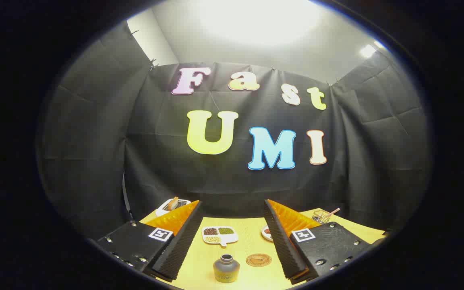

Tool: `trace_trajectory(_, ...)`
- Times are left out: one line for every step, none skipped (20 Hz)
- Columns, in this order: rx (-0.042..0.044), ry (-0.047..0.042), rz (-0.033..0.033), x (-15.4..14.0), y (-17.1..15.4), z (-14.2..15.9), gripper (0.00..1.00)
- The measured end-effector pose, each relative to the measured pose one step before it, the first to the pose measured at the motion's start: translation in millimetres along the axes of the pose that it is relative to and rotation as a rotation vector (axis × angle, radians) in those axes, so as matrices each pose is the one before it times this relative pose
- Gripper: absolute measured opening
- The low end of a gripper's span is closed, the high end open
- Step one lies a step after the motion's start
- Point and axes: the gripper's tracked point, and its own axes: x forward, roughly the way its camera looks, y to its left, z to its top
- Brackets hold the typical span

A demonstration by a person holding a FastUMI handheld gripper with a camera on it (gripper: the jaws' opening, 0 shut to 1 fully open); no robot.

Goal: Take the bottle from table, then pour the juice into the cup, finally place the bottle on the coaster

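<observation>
so far nothing is done: your gripper (232,237) hangs released, fingers spread wide and grasping nothing, with the bottle (226,268) standing upright on the table (248,237) between them, untouched. still to do: the take, the pour, the set-down. one coaster (258,259) lies just beside the bottle, bare. beyond the bottle, one divided dish (220,235) holds three kinds of beans. one wire basket (321,216) stands well past the coaster. i can't pick out a cup for certain.
</observation>
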Motion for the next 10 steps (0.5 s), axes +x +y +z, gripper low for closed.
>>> trace_trajectory(-0.00054, 0.00308, -0.00342, 0.13, -1.85, -2.28, 0.92)
trace_trajectory(0.00209, 0.00041, 0.00029, 0.49, -0.17, 0.45, 0.92)
trace_trajectory(0.00291, 0.00157, -0.00048, -0.04, 0.97, -1.40, 0.92)
trace_trajectory(0.00149, -0.00209, -0.00108, -0.54, -0.96, -1.21, 0.92)
trace_trajectory(0.00105, -0.00284, -0.00193, -0.25, -0.73, 1.00, 0.92)
trace_trajectory(0.00125, -0.00394, -0.00220, 0.09, -1.50, 0.01, 0.92)
trace_trajectory(0.00152, -0.00234, -0.00083, 1.05, -0.51, 0.46, 0.92)
trace_trajectory(0.00111, -0.00125, -0.00086, 1.07, -0.66, -0.03, 0.92)
trace_trajectory(0.00069, -0.00133, -0.00234, 0.18, -0.68, 0.45, 0.92)
trace_trajectory(0.00059, -0.00181, -0.00138, -0.19, -0.81, 0.99, 0.92)
